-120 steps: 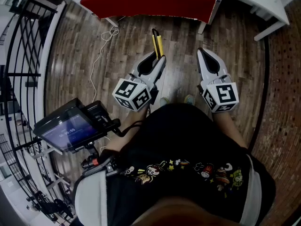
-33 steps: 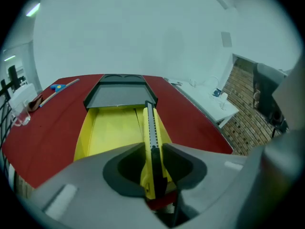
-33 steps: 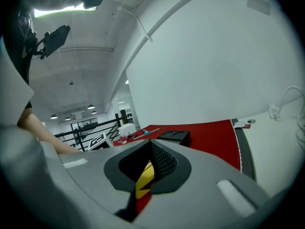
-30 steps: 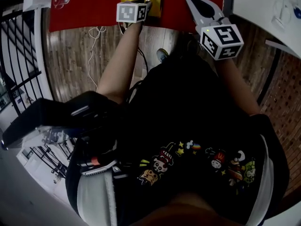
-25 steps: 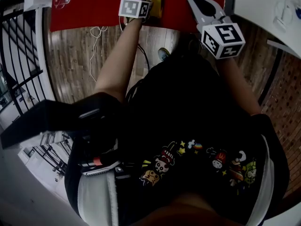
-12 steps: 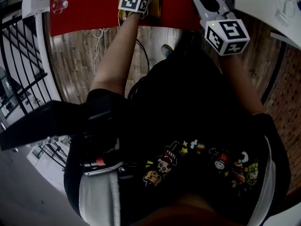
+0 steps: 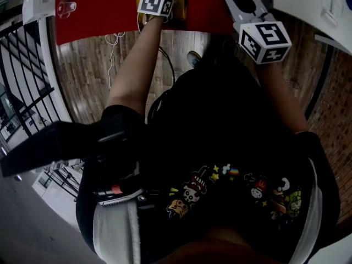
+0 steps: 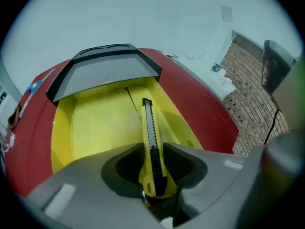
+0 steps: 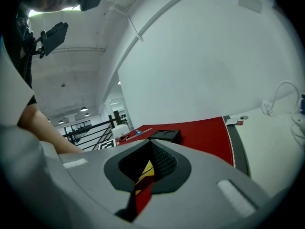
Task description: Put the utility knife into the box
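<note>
- I see the utility knife point(image 8: 151, 144) as smooth yellow plastic with a black ribbed slider.
- The box point(image 8: 90, 128) shines glossy yellow inside, under a matt speckled-grey lid point(image 8: 107, 73).
- The red table cover point(image 8: 205, 113) looks matt; the floor point(image 7: 82, 76) is wood planks.

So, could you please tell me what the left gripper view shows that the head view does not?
Only the left gripper view: the utility knife clamped in the left tool, its tip over the open yellow box, and the box's raised dark lid. Only the head view: the person's left arm, dark shirt and the wooden floor. Both: the red table and the yellow box.
</note>
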A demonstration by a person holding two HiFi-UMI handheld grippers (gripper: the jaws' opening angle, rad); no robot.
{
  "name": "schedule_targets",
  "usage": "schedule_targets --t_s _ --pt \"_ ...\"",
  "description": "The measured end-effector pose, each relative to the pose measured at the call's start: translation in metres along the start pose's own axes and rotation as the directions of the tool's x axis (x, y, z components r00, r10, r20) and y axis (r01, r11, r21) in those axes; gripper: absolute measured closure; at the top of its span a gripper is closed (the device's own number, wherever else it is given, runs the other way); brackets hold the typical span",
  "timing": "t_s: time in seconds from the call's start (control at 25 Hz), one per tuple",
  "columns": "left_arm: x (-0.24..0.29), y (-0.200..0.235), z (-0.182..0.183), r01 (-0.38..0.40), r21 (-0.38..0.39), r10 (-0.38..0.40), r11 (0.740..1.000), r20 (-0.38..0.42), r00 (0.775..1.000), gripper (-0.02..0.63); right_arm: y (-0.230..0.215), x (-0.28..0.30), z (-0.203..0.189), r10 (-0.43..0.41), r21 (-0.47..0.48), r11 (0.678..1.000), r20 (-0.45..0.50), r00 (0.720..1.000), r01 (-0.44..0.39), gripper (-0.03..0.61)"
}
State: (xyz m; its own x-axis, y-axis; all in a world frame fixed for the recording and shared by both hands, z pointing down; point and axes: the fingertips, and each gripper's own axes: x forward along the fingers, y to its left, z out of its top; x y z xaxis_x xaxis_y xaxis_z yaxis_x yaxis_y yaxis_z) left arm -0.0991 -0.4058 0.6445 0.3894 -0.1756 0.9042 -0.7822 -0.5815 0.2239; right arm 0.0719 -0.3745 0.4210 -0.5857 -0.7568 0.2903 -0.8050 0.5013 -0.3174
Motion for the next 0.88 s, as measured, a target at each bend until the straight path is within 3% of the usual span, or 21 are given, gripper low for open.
schedule_targets --t_s 0.2,0.32,0.48,0.64,0.8,0.88 --pt "-0.006 -0.003 0.003 0.003 0.009 -0.003 1.0 0.048 0.999 0.442 0.006 -0.001 -0.001 -0.002 -0.007 1.0 -0.003 1.0 0.002 0.554" --pt "-0.024 -0.004 0.011 -0.015 0.016 0.014 1.0 0.115 0.993 0.436 0.011 -0.002 -0.001 -0.003 -0.016 1.0 -0.005 1.0 0.003 0.554" --pt "-0.073 -0.013 0.03 -0.039 0.033 0.028 0.999 0.273 0.962 0.499 0.022 -0.002 0.001 0.004 -0.031 1.0 -0.006 1.0 -0.004 0.554" --pt "-0.15 -0.047 0.048 -0.111 0.071 0.066 0.991 0.461 0.885 0.596 0.033 -0.012 0.008 0.026 -0.061 0.998 -0.001 1.0 -0.026 0.554" --pt "-0.226 -0.08 0.046 -0.131 0.08 0.058 0.988 0.6 0.798 0.607 0.059 -0.018 0.018 0.045 -0.085 0.995 -0.006 0.999 -0.046 0.554" --pt "-0.259 -0.085 0.04 -0.164 0.076 0.072 0.984 0.669 0.739 0.607 0.074 -0.013 0.022 0.056 -0.097 0.994 -0.011 0.998 -0.057 0.554"
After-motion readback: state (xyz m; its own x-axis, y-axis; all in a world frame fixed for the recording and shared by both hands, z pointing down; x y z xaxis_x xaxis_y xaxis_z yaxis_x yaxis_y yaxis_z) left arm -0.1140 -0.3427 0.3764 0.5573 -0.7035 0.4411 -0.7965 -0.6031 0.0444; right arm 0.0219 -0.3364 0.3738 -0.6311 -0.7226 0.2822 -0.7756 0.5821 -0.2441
